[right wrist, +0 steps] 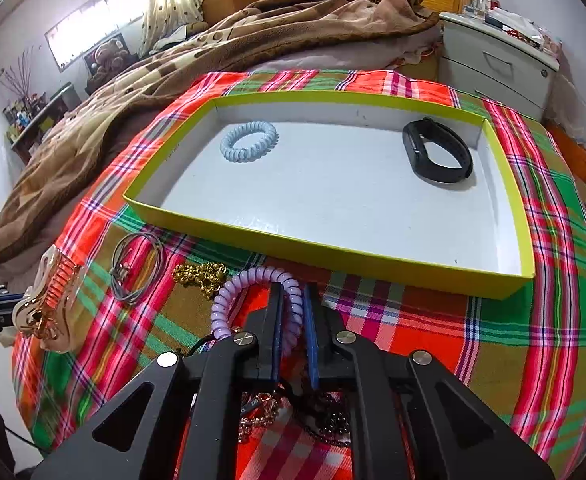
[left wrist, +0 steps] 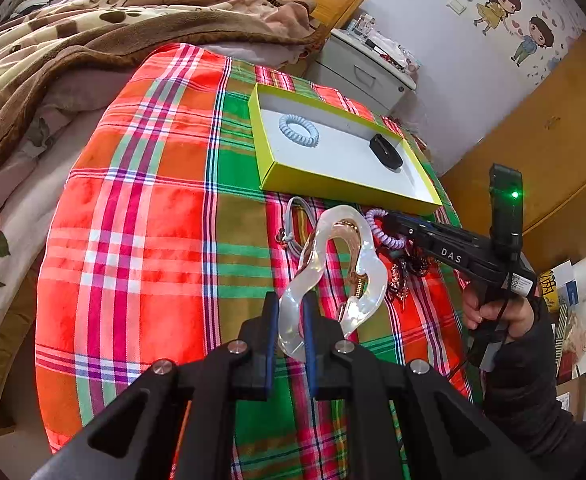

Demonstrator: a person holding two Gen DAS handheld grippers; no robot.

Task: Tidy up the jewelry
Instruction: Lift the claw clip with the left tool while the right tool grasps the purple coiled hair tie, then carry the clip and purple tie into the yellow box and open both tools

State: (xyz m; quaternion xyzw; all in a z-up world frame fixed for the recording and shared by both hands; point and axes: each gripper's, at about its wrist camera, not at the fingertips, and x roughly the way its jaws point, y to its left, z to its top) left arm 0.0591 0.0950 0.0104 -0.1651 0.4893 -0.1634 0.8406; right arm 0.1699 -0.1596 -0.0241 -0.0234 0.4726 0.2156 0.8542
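My left gripper (left wrist: 291, 304) is shut on a clear hair claw clip (left wrist: 335, 268) and holds it above the plaid cloth; the clip also shows in the right wrist view (right wrist: 47, 300). My right gripper (right wrist: 293, 292) is shut on a purple spiral hair tie (right wrist: 253, 300), just short of the near wall of the yellow-green box (right wrist: 333, 248). The box holds a pale blue spiral hair tie (right wrist: 249, 141) and a black wristband (right wrist: 437, 150). In the left wrist view the right gripper (left wrist: 389, 220) holds the purple tie (left wrist: 385, 228) by the box (left wrist: 333, 184).
A grey cord loop (right wrist: 137, 268), a gold chain (right wrist: 201, 274) and dark bead strands (right wrist: 329, 420) lie on the plaid cloth (right wrist: 493, 340). A brown blanket (right wrist: 213, 52) covers the bed behind. A white nightstand (right wrist: 497, 64) stands at the far right.
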